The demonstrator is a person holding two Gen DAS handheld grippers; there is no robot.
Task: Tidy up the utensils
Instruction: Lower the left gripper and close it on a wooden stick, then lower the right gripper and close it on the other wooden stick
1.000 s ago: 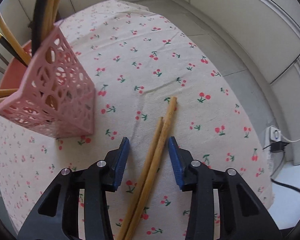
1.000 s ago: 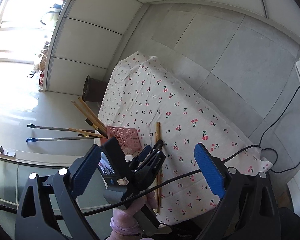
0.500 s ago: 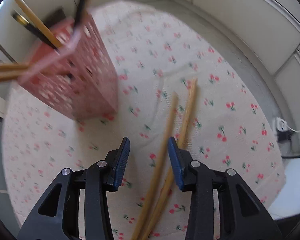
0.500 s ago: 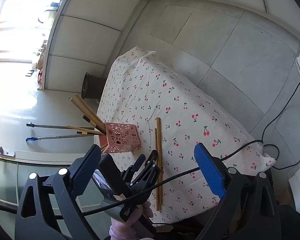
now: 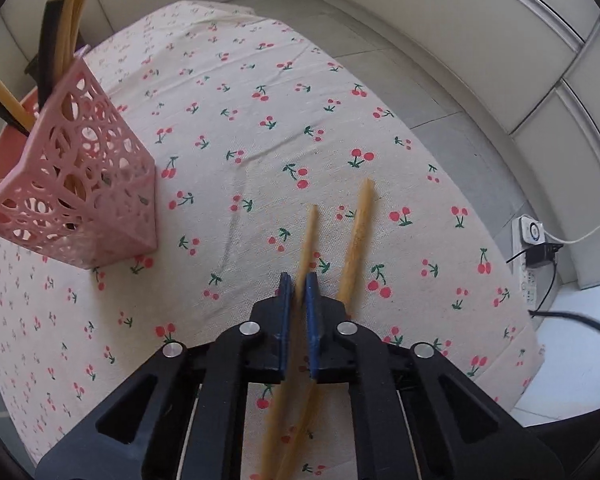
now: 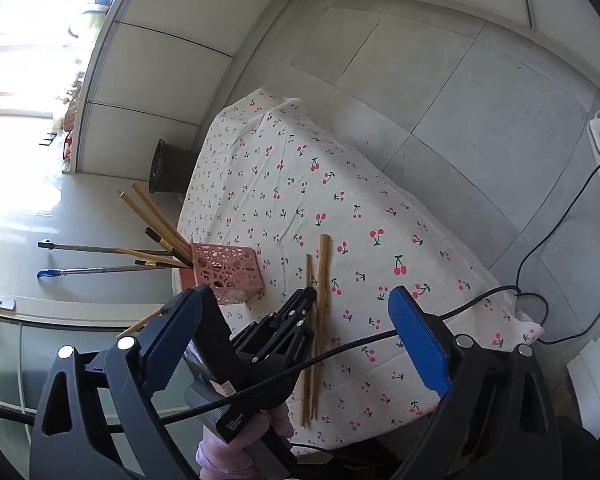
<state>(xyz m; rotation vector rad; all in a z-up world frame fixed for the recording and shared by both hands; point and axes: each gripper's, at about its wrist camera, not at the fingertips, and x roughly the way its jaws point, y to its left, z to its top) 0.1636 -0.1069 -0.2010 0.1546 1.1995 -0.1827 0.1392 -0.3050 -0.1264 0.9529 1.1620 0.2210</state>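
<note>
1. Left claw has gone from wide open a second ago to nearly closed, its blue pads pinching one wooden chopstick with only the stick's width between them.
2. That stick used to lie straight beside its partner; now its far tip is swung off to the left and looks blurred, so the pair forms a narrow V.
3. Second chopstick sits just right of the claw on the bench, outside the pads and not gripped as far as I can see.
4. Both sticks are long, thin, pale tan wood with squared-off ends.
5. Bench is covered in a cream cloth with a small red cherry print, a bit creased.
6. Pink holder stands at the left side of the bench, well apart from the loose sticks. It's a square plastic basket with cut-out circle lattice walls, and it's pretty much where it was before.
7. More chopsticks poke out of it at a slant, some tan wood, some with black ends.
8. Right claw hangs above the bench edge, spread wide with nothing between its blue pads, same as a second ago.
9. From the right wrist view, the left claw is down on the loose pair, which lies near the bench's near edge.
</note>
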